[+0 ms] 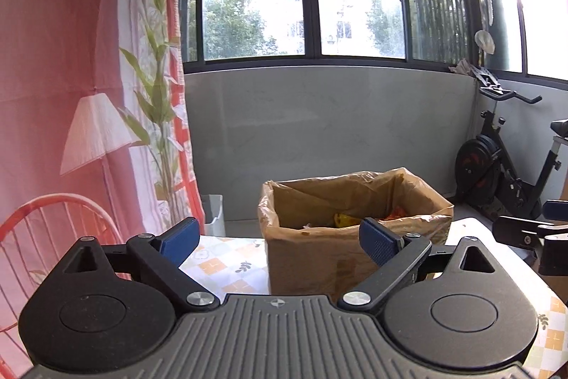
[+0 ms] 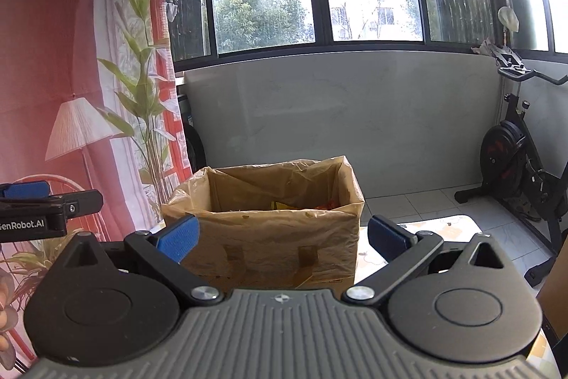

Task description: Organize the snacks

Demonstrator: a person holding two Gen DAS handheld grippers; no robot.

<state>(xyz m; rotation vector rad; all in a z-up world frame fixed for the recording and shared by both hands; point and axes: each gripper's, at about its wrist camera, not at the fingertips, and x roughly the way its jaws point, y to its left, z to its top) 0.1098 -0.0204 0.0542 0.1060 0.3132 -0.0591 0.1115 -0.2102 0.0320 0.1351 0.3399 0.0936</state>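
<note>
Both the left gripper (image 1: 278, 242) and right gripper (image 2: 282, 238) hang released and empty before the bag-lined cardboard box (image 2: 269, 237) on the table's (image 1: 227, 263) far edge; its snack packets (image 1: 342, 220) look light, crinkly, slippery, best pinched at a seam.

Brown cardboard box (image 2: 269, 251), tan plastic liner; yellow and orange snacks (image 1: 346, 219) inside. Tablecloth (image 1: 227, 263) at 9 o'clock of box: white-orange-green check, leaf print. Blue gripper pads (image 2: 179, 238).
</note>
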